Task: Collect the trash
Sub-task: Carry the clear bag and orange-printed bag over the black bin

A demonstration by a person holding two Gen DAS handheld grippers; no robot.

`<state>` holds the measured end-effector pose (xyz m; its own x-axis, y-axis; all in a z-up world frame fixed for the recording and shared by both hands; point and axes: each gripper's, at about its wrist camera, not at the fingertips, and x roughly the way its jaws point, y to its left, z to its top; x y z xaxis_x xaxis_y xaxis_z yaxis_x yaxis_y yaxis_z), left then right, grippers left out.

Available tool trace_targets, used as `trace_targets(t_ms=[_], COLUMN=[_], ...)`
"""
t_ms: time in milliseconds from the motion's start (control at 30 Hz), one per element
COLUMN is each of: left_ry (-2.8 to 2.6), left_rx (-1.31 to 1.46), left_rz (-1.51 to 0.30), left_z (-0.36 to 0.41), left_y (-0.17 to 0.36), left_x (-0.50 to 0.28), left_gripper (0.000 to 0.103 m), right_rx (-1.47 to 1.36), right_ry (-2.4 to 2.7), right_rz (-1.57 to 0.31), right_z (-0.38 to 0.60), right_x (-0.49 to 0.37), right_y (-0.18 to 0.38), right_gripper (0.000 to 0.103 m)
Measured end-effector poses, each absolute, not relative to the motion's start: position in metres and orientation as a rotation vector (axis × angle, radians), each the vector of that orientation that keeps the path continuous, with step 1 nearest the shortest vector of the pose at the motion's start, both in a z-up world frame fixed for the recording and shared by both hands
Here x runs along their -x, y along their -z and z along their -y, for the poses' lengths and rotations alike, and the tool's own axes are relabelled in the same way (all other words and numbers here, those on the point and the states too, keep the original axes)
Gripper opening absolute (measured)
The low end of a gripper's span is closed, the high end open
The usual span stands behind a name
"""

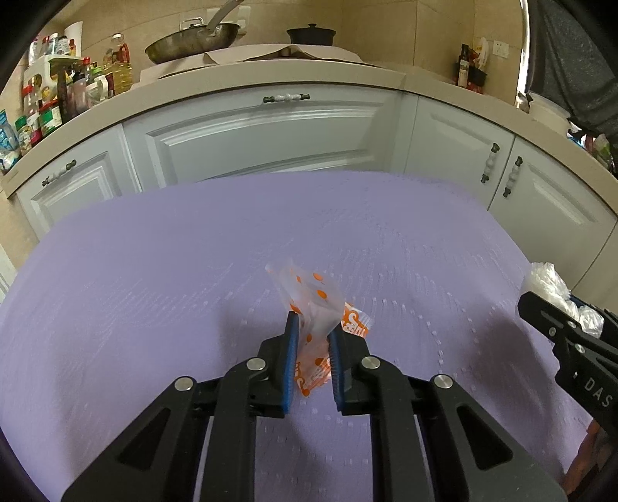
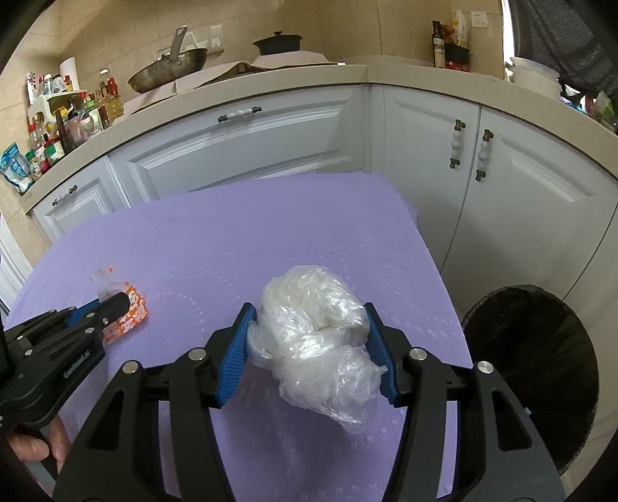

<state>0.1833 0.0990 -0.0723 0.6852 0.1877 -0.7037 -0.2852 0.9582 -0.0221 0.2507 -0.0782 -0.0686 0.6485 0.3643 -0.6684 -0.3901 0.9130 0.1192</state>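
My left gripper [image 1: 313,328] is shut on a clear wrapper with orange dots and orange lettering [image 1: 314,305], pinched between its blue pads just above the purple cloth [image 1: 154,270]. From the right wrist view the same wrapper [image 2: 131,312] shows at the left, in the left gripper [image 2: 116,301]. My right gripper [image 2: 309,312] is shut on a crumpled ball of clear plastic [image 2: 313,328], which bulges out above and below the pads. That plastic ball [image 1: 548,285] and the right gripper's black finger appear at the right edge of the left wrist view.
A round dark bin [image 2: 529,363] stands open on the floor just right of the table. White cabinet doors [image 1: 262,143] run behind the table under a beige counter holding a pan [image 1: 193,38], a black pot [image 1: 311,34] and several bottles [image 1: 58,100]. A hand [image 2: 38,444] grips the left tool.
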Motion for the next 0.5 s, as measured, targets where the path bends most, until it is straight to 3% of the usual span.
trace_targets(t_ms=[500], left_ry=[-0.186], left_rx=[0.088], left_rz=[-0.714], left_z=[-0.05], left_y=[0.045], left_x=[-0.163], left_gripper=[0.016], right_rx=[-0.004], right_ry=[-0.352], right_rz=[-0.704], right_z=[0.136], right_x=[-0.227], right_y=[0.049], right_gripper=[0.054])
